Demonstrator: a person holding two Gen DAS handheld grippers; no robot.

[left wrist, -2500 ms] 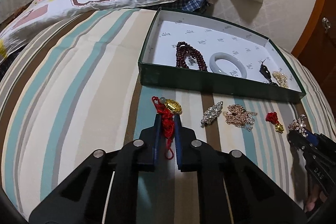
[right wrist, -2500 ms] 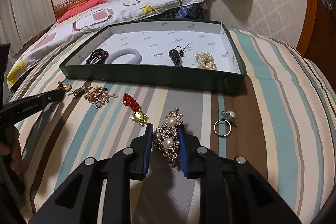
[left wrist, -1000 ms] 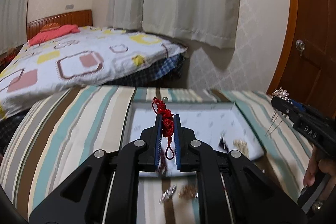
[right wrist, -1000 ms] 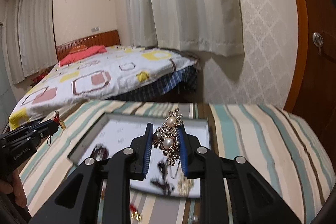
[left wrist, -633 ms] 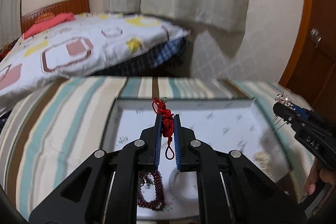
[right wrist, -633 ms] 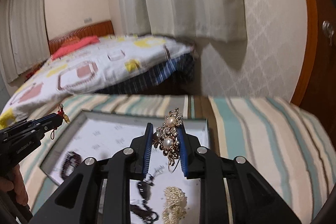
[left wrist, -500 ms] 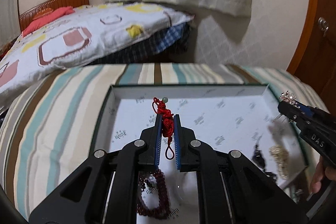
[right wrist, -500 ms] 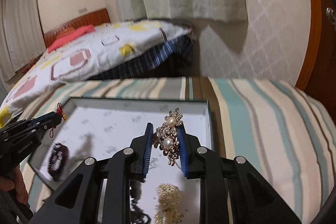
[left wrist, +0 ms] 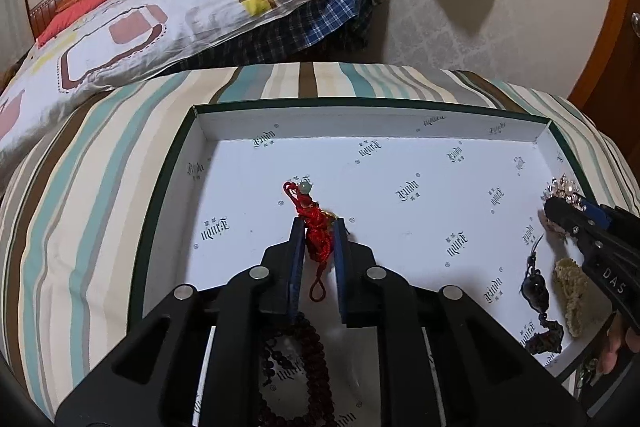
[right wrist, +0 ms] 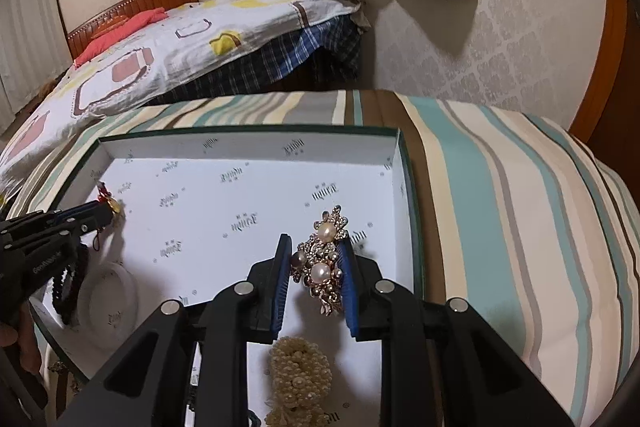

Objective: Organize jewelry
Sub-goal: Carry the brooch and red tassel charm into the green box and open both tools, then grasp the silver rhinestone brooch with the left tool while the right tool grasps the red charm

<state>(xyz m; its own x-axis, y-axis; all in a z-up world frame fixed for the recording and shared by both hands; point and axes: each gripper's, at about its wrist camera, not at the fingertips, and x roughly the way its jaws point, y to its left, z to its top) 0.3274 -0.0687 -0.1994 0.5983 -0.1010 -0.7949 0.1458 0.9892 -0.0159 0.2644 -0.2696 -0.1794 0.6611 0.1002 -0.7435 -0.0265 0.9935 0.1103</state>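
A green box with a white printed lining lies on the striped cover. My left gripper hangs over the box's middle left with a red knotted charm between its blue pads. Its jaws are opening, but the charm still sits pinched at the tips, its gold piece showing on the right. My right gripper is shut on a gold brooch set with pearls, low over the box's right end.
Inside the box lie a dark red bead bracelet, a white bangle, a black pendant and a pearl cluster. The box's far half is bare lining. A patterned quilt lies beyond.
Both grippers came down and tilted toward the box and now hang low over its lining. The left pads stand a little wider and the charm's gold piece now shows.
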